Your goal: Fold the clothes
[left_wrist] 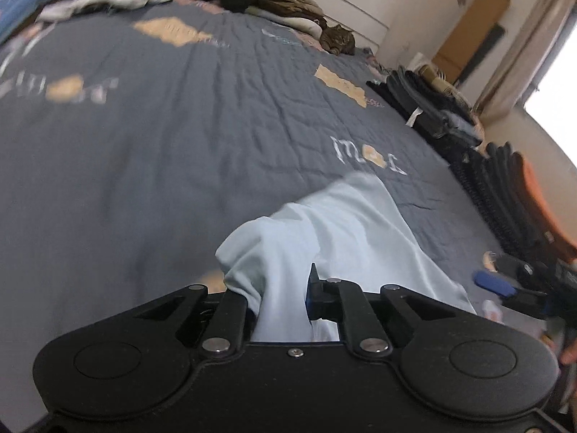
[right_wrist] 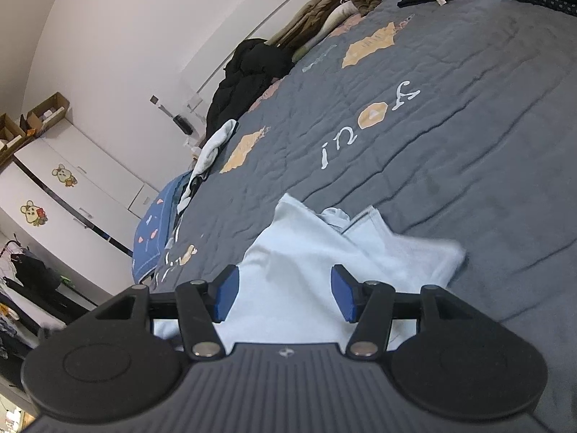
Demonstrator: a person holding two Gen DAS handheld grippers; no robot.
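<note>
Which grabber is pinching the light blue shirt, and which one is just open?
The left gripper is pinching the light blue shirt, with cloth bunched between its shut jaws. The right gripper is open, its blue pads apart above the shirt.

The middle of the grey quilted bed point(left_wrist: 180, 151) is bare cloth; a gripper can pass freely across it from the near edge up toward the head end.

Obstacles:
- A light blue garment point(right_wrist: 310, 252) lies at the near edge, bunched up.
- Along the head edge lie a black jacket point(right_wrist: 249, 83), a brown coat point(right_wrist: 313, 18) and a cat point(left_wrist: 337, 39).
- One side edge carries stacks of dark folded clothes point(left_wrist: 432, 108), set close together in a row.
- The opposite side edge carries a white garment point(right_wrist: 212, 148) and a blue patterned cloth point(right_wrist: 155, 227).

Beyond that blue cloth, white cupboards point(right_wrist: 72, 195) stand near the bed.
</note>
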